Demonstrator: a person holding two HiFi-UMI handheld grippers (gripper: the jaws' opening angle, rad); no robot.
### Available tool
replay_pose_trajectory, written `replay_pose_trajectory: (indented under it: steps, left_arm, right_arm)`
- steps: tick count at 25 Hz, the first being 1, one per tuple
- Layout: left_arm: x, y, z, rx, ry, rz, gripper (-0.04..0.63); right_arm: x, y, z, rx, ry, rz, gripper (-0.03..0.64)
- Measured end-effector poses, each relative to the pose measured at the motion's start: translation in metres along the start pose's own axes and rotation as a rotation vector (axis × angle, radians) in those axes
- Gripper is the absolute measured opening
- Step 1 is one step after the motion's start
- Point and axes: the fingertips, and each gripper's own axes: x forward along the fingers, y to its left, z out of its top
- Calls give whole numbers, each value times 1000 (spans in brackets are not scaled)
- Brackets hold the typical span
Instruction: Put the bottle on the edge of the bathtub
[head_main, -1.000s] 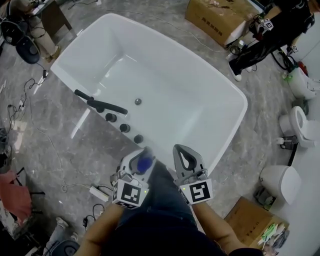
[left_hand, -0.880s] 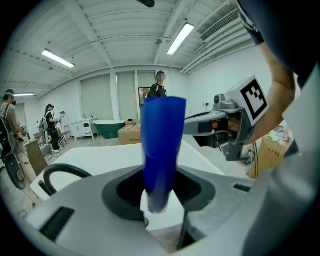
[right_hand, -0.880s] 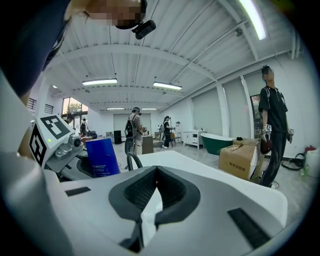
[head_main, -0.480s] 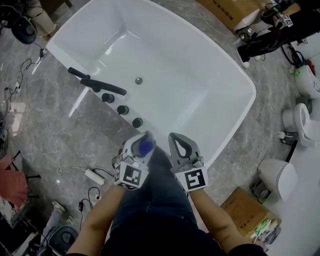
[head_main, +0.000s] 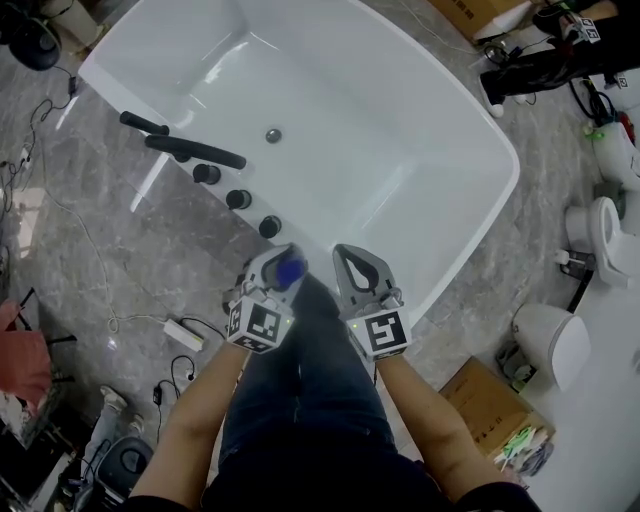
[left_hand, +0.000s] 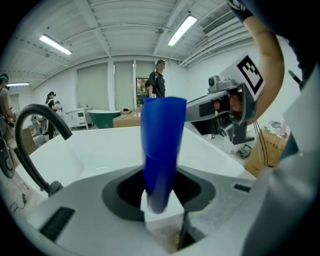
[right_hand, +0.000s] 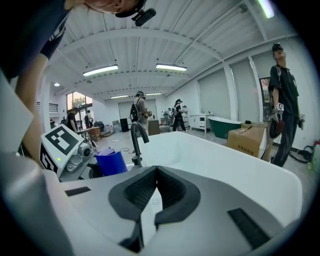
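Note:
A blue bottle (head_main: 291, 270) stands between the jaws of my left gripper (head_main: 283, 262), which is shut on it. In the left gripper view the bottle (left_hand: 162, 150) rises upright from a white base between the jaws. My right gripper (head_main: 352, 256) hangs beside it on the right, shut with nothing in it; its dark pads (right_hand: 172, 187) meet at the tips. Both grippers hover just over the near end of the white bathtub (head_main: 503, 190). From the right gripper view the bottle (right_hand: 111, 162) shows to the left, with the tub's rim (right_hand: 240, 172) ahead.
A black faucet (head_main: 190, 150) and three black knobs (head_main: 238, 199) stand on the floor along the tub's left side. Cables and a power strip (head_main: 185, 333) lie on the floor at left. Toilets (head_main: 610, 230) and a cardboard box (head_main: 480, 405) stand at right. People stand beyond the tub.
Both grippers have sunk toward the near end of the tub, side by side. The left one keeps the blue bottle; the right one stays shut.

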Motion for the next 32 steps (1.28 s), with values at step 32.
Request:
replay_pose_trajectory:
  steps: [32]
  left_arm:
    - [55,-3,-41,-31,-7,-60,155]
  right_arm:
    - [38,2,-27,-26,96,74,17]
